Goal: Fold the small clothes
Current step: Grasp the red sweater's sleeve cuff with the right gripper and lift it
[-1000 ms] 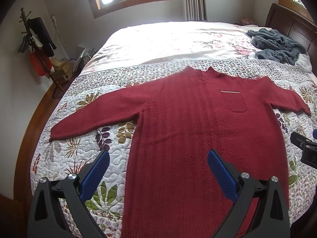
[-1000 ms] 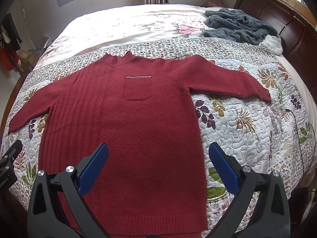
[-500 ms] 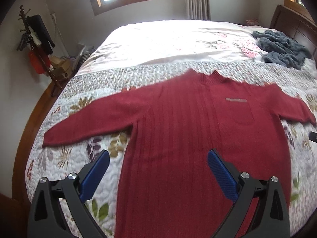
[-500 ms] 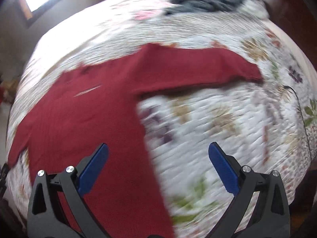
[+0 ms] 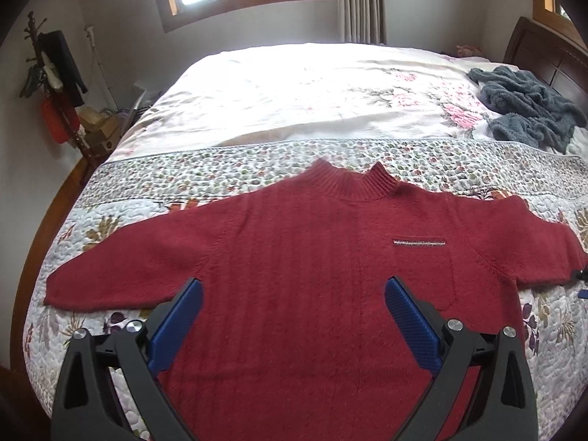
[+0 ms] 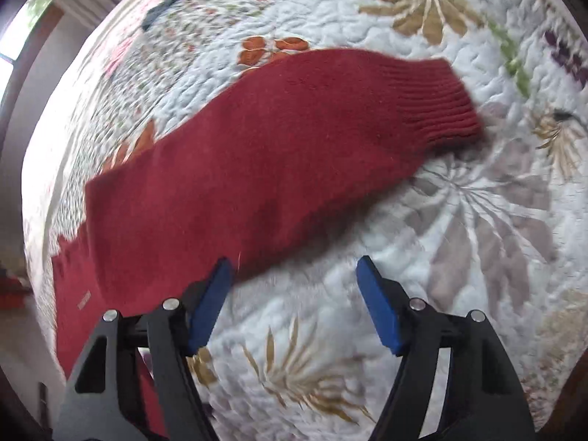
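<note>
Red sweater (image 5: 301,257) — flat, mid-frame on floral quilt (image 5: 121,217), sleeves spread | left gripper (image 5: 293,296) — jaws apart over its body, holding nothing | right gripper (image 6: 294,273) parted beside sleeve (image 6: 275,154), lower centre | grey blanket (image 5: 525,106) upper right

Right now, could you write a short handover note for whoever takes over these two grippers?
Left gripper: open, empty, hovering over the body of the red sweater.
Right gripper: open, empty, low over the quilt beside the sweater's right sleeve, near its ribbed cuff.
The sweater lies flat, face up, both sleeves spread out. A grey garment is bunched near the headboard.
Done: the sweater is laid out; no fold made yet.
Left: probably grip the right sleeve and fold it across the body, then the other sleeve, then the body.
</note>
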Demonstrator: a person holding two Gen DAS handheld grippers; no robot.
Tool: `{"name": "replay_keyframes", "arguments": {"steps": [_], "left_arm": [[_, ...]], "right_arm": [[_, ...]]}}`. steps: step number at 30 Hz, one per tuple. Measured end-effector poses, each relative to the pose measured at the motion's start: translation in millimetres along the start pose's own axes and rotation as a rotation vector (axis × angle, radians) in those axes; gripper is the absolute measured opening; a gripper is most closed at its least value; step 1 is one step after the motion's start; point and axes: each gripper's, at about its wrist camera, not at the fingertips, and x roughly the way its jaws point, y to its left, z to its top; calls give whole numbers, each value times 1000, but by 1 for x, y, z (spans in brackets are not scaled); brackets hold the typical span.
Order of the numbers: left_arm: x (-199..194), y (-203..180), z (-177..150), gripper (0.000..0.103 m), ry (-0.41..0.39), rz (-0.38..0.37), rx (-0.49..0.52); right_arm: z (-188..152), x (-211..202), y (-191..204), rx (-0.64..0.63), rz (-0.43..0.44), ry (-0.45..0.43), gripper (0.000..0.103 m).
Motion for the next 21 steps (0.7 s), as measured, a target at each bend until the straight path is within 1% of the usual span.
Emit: {"name": "replay_keyframes", "arguments": {"steps": [2, 3, 4, 5, 6, 7, 8, 9, 10, 11, 13, 15, 16, 18, 21], "left_arm": [[10, -1, 1, 99, 20, -9, -2], [13, 0, 0, 99, 28, -10, -2], [18, 1, 0, 99, 35, -7, -2], [20, 2, -1, 99, 37, -4, -2], [23, 3, -2, 99, 39, 0, -1], [25, 5, -3, 99, 41, 3, -1], [28, 7, -4, 99, 45, 9, -1], [30, 10, -5, 99, 48, 12, -5], [32, 13, -5, 99, 51, 13, -11], [33, 16, -6, 99, 53, 14, -18], [34, 23, -7, 99, 57, 17, -29], [34, 30, -8, 99, 56, 24, -33], [34, 33, -9, 99, 54, 29, -34], [32, 39, -9, 99, 49, 38, -38], [31, 48, -11, 99, 53, 34, -52]], "right_arm": [[9, 7, -3, 9, -17, -1, 68], [11, 9, -3, 13, -24, 0, 60], [14, 11, -5, 18, -30, -2, 55], [16, 11, -6, 19, -41, -9, 46], [19, 10, -8, 17, -44, -16, 34], [21, 9, -9, 11, -41, -22, 25], [23, 6, -10, 5, -20, -31, 11], [26, 4, -10, 9, -2, -37, 8], [25, -1, -9, 12, 5, -55, 7], [24, -11, -7, 1, 7, -92, 6], [19, -25, 0, -30, 9, -136, 6], [13, -41, 14, -74, 34, -173, 6], [7, -50, 24, -96, 58, -187, 6], [-2, -62, 45, -142, 78, -210, 5], [-14, -72, 84, -235, 58, -246, 5]]}}
